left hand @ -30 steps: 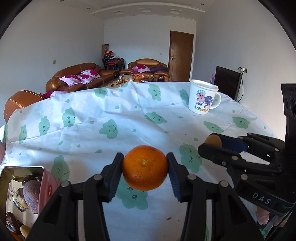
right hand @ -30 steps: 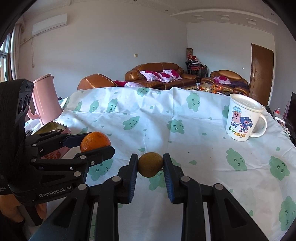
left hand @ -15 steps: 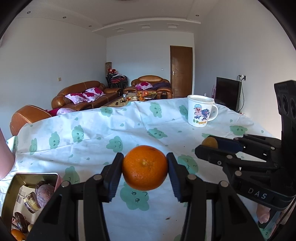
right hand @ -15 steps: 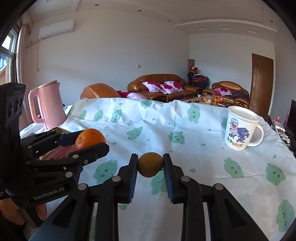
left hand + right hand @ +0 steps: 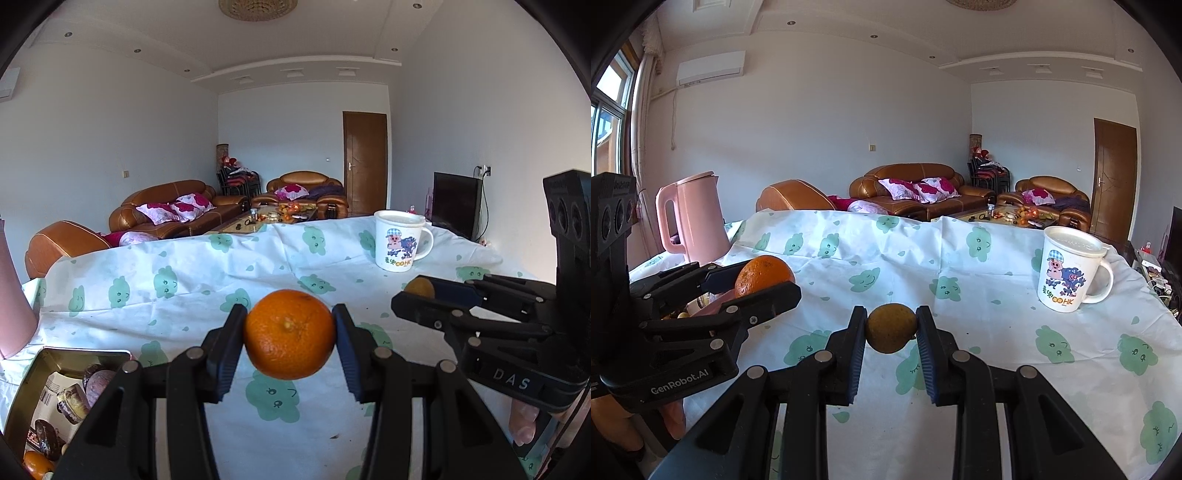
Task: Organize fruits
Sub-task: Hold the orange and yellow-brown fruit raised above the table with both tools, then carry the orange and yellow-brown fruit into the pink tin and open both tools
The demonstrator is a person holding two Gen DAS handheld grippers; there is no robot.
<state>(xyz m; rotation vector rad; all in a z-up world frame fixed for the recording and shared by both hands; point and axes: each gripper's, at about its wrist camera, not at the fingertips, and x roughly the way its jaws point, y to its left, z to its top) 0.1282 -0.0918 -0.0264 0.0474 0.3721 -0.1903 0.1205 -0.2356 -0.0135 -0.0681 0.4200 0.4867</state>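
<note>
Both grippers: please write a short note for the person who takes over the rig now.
Left gripper: shut on the orange, held above the tablecloth.
Right gripper: shut on the small brownish-yellow fruit, also off the table.
The open tin, bottom left, already holds several fruits.
Done: both fruits picked up.
Left: set both down, probably in the tin.

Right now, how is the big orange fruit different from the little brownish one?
The bright orange round fruit is bigger than the dull yellow-brown round fruit. The orange fruit has shiny, dimpled skin; the yellow-brown one looks matte and speckled. The orange sits in the left tongs, the yellow-brown one in the right tongs. Both are round and squeezed above the table.
</note>
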